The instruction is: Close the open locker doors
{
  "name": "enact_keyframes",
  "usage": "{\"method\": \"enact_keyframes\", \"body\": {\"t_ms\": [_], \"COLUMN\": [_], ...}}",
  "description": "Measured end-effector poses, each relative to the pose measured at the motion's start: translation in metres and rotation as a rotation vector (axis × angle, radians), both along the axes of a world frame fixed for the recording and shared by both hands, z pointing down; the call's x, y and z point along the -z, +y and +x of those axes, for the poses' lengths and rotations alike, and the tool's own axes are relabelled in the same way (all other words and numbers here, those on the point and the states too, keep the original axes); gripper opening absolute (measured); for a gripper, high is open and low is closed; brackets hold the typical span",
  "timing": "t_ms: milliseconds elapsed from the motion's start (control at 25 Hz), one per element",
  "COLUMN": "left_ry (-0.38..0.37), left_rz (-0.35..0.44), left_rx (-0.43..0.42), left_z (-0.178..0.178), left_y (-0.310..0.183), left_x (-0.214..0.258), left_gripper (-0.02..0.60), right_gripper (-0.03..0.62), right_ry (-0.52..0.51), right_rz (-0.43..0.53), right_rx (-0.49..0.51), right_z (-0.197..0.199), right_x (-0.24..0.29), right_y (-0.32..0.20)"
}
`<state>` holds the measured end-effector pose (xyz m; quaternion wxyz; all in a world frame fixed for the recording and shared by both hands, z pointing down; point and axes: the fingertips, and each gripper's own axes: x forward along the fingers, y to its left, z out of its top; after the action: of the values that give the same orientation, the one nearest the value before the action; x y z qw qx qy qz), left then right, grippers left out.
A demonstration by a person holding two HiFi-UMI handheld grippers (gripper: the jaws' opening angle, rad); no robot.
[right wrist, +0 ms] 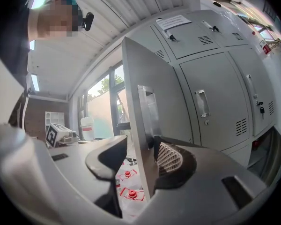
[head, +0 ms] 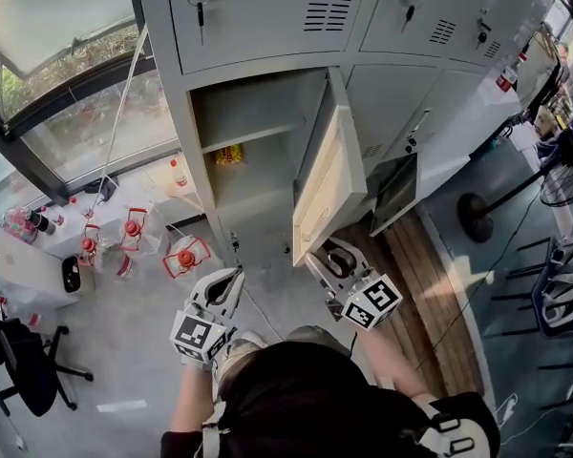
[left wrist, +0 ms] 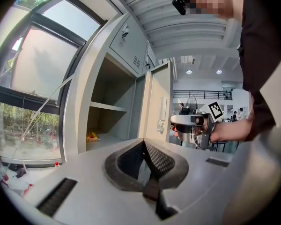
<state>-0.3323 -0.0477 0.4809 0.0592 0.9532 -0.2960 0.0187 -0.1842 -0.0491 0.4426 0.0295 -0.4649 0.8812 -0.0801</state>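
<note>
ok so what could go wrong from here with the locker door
The open locker door has its edge between the jaws of the right gripper, but they are open, with a gap at one pad; it could slip free mid-swing.
The left gripper, shut and empty, points at the open compartment; it may get caught as the door swings shut.
A second open door stands nearby and could be missed.

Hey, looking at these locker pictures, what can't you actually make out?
- Yellow item inside the open locker: head and left gripper views, too small to identify.
- Paper notice on an upper locker: right gripper view, print too small.
- Whether the right gripper presses the open door: right gripper view, the door's edge hides the contact.
- What is behind the lower open door: head view, that door covers it.
</note>
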Motion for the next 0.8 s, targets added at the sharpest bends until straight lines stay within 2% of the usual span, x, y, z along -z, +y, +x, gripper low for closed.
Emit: {"method": "enact_keyframes", "body": {"t_ms": [440, 800], "left_ry": [0.010, 0.005], "left_rz": [-0.001, -0.022], "left_rx": [0.073, 0.186], "left_z": [-0.045, -0.061], "left_y": [-0.008, -0.018], "left_x": [-0.002, -0.005], "left_gripper": [0.008, 0.008], "right_gripper": [0.173, 0.173], "right_ry": [0.025, 0.018], "right_rz": [0.020, 0.018], "right_rx": [0.088, 0.230], "right_z": [-0.052, -0.081], "right_x": [0.007, 0.013], "right_y": [-0.024, -0.050]}}
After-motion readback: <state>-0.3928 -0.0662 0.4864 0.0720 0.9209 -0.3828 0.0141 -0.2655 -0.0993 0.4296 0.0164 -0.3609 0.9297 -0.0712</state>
